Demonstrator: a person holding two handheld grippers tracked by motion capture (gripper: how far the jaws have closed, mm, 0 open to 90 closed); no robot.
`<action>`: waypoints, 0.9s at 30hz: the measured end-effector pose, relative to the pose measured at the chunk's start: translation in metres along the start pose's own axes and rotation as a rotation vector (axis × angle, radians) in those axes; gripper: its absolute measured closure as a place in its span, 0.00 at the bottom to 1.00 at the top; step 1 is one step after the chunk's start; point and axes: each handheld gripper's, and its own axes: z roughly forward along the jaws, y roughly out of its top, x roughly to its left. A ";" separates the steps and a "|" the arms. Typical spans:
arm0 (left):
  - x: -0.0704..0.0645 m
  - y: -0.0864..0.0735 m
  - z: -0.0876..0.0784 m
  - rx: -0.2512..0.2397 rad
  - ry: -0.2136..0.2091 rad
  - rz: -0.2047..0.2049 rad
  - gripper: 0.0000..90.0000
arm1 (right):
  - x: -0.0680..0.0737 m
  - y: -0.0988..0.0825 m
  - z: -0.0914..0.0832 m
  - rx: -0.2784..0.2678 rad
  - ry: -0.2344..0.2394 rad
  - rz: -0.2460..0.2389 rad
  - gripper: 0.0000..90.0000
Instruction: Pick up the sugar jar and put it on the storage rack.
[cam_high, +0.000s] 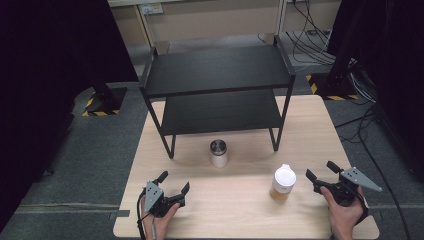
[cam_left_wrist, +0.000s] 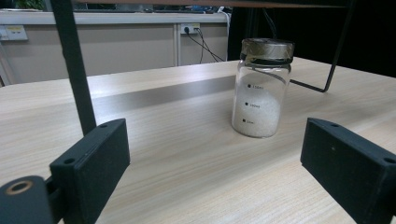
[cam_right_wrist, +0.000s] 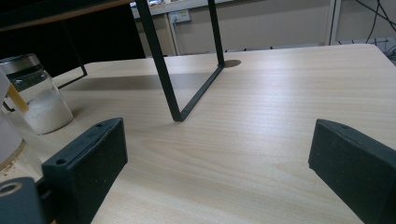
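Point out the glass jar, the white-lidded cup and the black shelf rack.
Glass jar (cam_left_wrist: 261, 100): left gripper view, on its clear side.
White-lidded cup (cam_high: 284, 178): high view, on its lid.
Black shelf rack (cam_high: 217, 70): high view, on its top shelf.

Left tongs (cam_left_wrist: 212, 175) wide open, nothing between the jaws, low over the desk (cam_left_wrist: 187, 154). Glass jar (cam_left_wrist: 261, 88) with metal lid stands upright ahead, right of centre, part-filled with white granules. Black shelf leg (cam_left_wrist: 74, 65) at left.
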 end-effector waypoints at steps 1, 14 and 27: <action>-0.001 0.001 0.002 0.004 -0.004 0.007 0.08 | 0.000 0.000 0.000 0.001 0.001 0.000 0.05; -0.005 0.010 0.037 0.029 -0.052 0.032 0.08 | 0.001 0.001 0.001 0.006 0.010 -0.002 0.05; -0.006 0.014 0.064 0.035 -0.103 0.022 0.08 | 0.000 0.001 0.002 0.009 0.017 0.012 0.05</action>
